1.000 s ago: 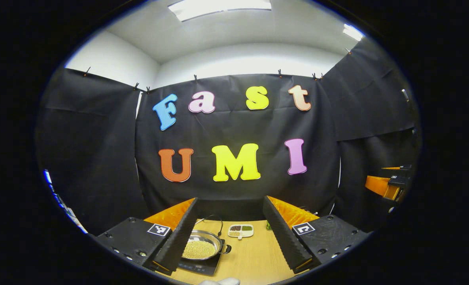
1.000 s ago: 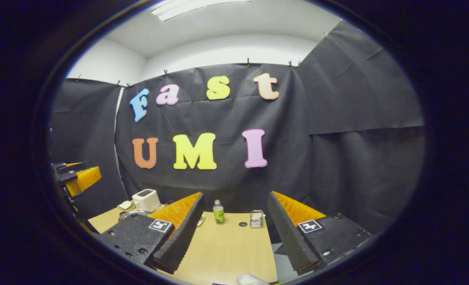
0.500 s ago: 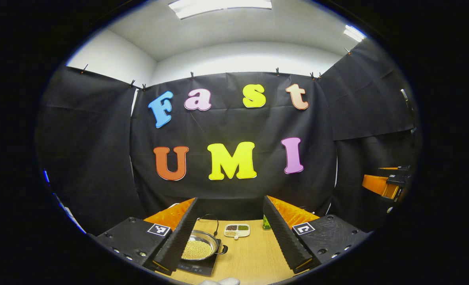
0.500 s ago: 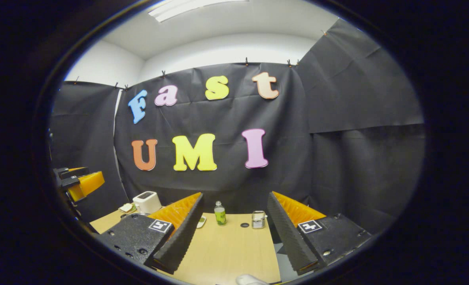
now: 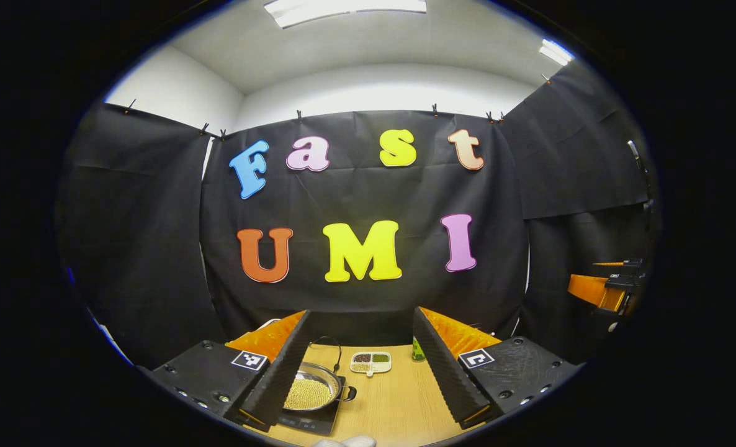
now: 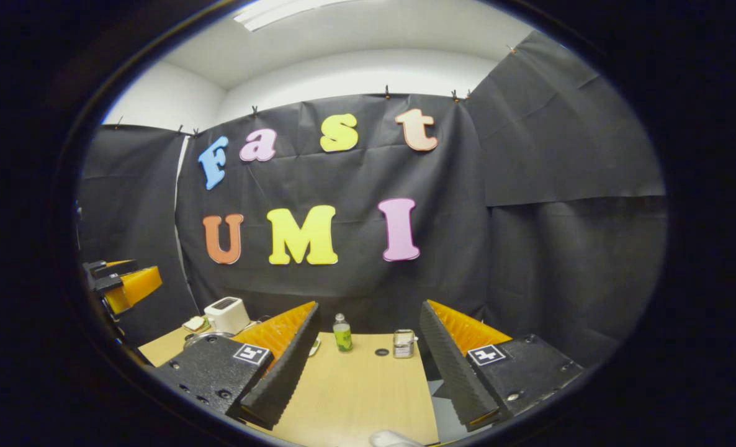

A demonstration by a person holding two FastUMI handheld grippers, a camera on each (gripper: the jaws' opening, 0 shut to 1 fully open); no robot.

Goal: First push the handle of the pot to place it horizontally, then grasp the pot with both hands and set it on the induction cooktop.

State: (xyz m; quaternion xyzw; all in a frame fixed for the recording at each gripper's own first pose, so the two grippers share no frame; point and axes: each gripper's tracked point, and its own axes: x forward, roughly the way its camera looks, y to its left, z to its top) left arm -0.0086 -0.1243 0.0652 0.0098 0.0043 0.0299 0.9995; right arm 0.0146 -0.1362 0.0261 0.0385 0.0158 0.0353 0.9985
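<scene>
The pot (image 5: 311, 393) of yellow grains sits on the induction cooktop (image 5: 309, 419) on the counter (image 5: 393, 403), so the left tool (image 5: 360, 366) and right tool (image 6: 368, 366) both hang above, spread apart, gripping nothing.

In the left gripper view, the left hand-held gripper (image 5: 362, 357) covers the left part of the pot (image 5: 313, 390) and of the induction cooktop (image 5: 313, 419) beneath it. The divided dish (image 5: 370, 362) behind is too small to tell what fills its compartments. In the right gripper view, the right hand-held gripper (image 6: 368, 347) hides most of a metal rim (image 6: 199, 337) near the toaster (image 6: 226, 314).
</scene>
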